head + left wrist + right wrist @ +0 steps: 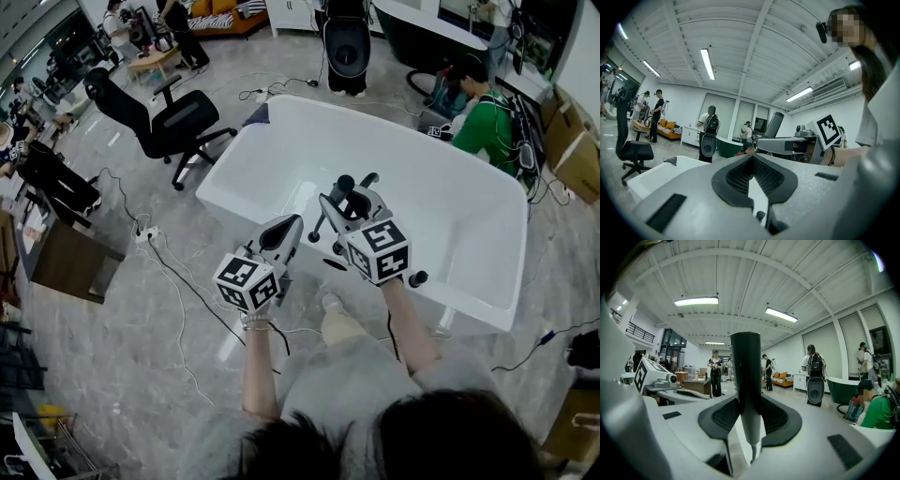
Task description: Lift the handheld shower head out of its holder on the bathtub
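I stand over a white bathtub (281, 111). My right gripper (349, 201) is shut on the handheld shower head (345, 186), which it holds upright above the tub. In the right gripper view the shower head (746, 376) is a dark wand with a silver lower handle, clamped between the pads, and a thin hose end shows below it. My left gripper (287, 229) hangs beside it on the left, shut with nothing between its pads (740, 176). From the left gripper view I see the right gripper's marker cube (826, 132) and the dark wand (776, 123).
A person in green (487, 122) crouches at the tub's far right side. A black office chair (173, 122) stands to the far left, and cables (178, 281) run over the floor. A dark green tub (843, 383) and several standing people are further off.
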Available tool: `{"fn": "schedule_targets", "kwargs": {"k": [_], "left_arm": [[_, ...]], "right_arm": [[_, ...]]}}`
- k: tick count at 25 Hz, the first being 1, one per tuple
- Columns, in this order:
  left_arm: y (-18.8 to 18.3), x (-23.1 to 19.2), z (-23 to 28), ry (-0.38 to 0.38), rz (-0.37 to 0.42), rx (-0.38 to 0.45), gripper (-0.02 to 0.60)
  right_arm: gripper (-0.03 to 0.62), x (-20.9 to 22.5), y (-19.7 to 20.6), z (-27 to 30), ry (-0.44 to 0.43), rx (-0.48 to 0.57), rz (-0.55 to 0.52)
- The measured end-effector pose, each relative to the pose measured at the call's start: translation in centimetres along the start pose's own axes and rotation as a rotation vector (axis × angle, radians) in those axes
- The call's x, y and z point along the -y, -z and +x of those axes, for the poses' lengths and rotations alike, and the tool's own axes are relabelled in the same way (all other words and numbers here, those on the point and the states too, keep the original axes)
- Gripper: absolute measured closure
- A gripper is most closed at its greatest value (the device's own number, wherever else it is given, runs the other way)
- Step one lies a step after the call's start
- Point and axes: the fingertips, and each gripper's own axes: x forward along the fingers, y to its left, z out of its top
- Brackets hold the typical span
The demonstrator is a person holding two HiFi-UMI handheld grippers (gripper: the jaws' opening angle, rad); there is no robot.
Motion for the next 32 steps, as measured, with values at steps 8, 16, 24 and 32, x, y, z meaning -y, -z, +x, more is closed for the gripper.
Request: {"fn": "schedule_targets", "kwargs": {"k": [8, 16, 24, 32], "left_arm": [[-0.6, 2.5, -0.4, 0.043, 0.037, -0.010, 0.577], [-0.7, 3.9, -1.1, 0.070, 0.055, 0.000, 0.577], [-0.2, 5.8, -1.0, 0.112, 0.056, -0.006, 0.577], [-0.4, 5.9, -1.8, 0.110, 0.059, 0.003, 0.577]], "right_arm": [[0.462, -0.5, -0.9, -2.4, 0.022, 0.020, -0.007], [0.462, -0.7, -1.0, -4.6, 0.065, 0.039, -0.007], [0.462, -0.8, -0.4, -6.5, 0.101, 0.041, 0.011], [0.462, -1.5, -0.2, -7.0, 0.113, 0.049, 0.027]]}}
